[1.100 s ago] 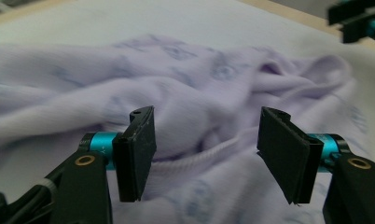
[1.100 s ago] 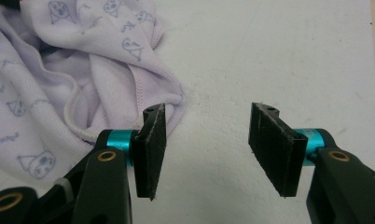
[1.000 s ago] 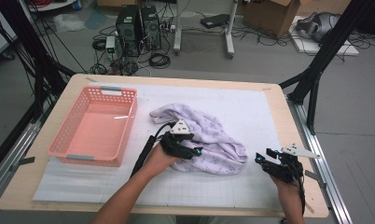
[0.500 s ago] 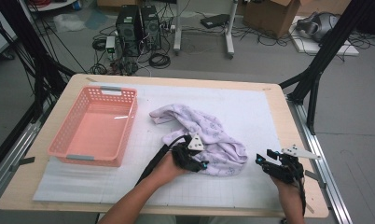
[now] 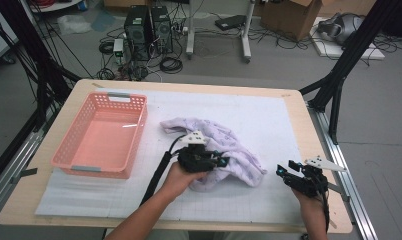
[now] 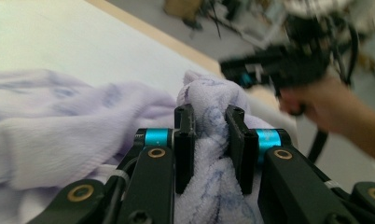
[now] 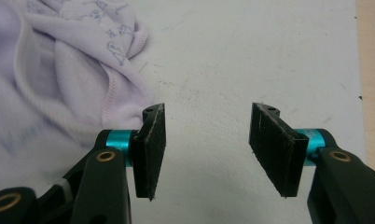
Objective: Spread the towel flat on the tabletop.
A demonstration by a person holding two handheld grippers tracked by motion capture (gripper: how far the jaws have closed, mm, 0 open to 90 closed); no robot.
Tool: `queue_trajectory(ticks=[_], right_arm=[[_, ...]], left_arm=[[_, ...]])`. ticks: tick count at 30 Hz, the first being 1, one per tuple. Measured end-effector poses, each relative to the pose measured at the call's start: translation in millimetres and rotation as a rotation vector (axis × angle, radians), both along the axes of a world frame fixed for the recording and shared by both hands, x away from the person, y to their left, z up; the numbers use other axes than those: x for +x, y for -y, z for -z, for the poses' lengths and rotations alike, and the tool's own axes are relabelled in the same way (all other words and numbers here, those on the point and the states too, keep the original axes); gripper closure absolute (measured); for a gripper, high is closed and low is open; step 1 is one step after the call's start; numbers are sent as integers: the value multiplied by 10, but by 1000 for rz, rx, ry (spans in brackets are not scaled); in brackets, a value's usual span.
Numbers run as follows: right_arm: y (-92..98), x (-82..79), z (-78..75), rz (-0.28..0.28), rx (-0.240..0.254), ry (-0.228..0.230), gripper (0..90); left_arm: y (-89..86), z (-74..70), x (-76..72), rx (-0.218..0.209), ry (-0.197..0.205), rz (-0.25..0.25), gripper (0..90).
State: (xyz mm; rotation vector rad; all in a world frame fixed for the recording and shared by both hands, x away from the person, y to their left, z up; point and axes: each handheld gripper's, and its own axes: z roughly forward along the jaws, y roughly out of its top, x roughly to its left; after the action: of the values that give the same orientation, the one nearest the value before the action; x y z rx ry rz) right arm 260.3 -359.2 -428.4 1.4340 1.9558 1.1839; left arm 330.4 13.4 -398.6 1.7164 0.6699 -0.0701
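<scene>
1. The left gripper (image 6: pixel 209 140) is seen with its jaws narrowed onto a bunched fold of the cloth (image 6: pixel 73 126); the jaws have just been closing, and the fold is pinched between both pads.
2. In the high view, the left gripper (image 5: pixel 220 161) is held at the near edge of the cloth (image 5: pixel 224 145), near the middle of the table (image 5: pixel 289 97).
3. The right gripper (image 7: pixel 204 140) is held partly open, with nothing between its pads; only the white mat (image 7: pixel 251 51) is seen between them.
4. In the high view, the right gripper (image 5: pixel 284 172) is placed just right of the cloth, near the table's right edge, apart from the fabric.
5. The cloth is pale lilac with a faint printed pattern, crumpled in a loose heap on the mat (image 5: pixel 269 120); a seamed hem is shown in the right gripper view (image 7: pixel 83 79).
6. A pink basket (image 5: pixel 76 160) is stood to the left, apart from the cloth.
7. The space between cloth and basket is crossed only by the left gripper's cable (image 5: pixel 156 175).
</scene>
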Motion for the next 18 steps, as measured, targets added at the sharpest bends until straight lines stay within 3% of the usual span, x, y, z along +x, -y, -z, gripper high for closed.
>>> queue_trajectory(ticks=[2, 4, 8, 11, 13, 18], right_arm=[[-24, 8, 4, -10, -4, 7, 451], [-67, 14, 11, -21, -9, 2, 452], [-150, 35, 28, -46, -14, -2, 453], [-216, 45, 40, -71, -21, -5, 454], [-273, 49, 48, -95, -13, -6, 454], [-466, 88, 68, -188, -13, 2, 431]], left_arm=[[-121, -19, 85, -50, -14, -86, 753], [-230, -36, 167, -63, -10, -186, 753], [-392, -9, 340, -24, 2, -334, 751], [-475, 77, 455, 53, 7, -432, 751], [-497, 118, 492, 71, -5, -440, 748], [-479, 99, 451, 111, 48, -401, 646]])
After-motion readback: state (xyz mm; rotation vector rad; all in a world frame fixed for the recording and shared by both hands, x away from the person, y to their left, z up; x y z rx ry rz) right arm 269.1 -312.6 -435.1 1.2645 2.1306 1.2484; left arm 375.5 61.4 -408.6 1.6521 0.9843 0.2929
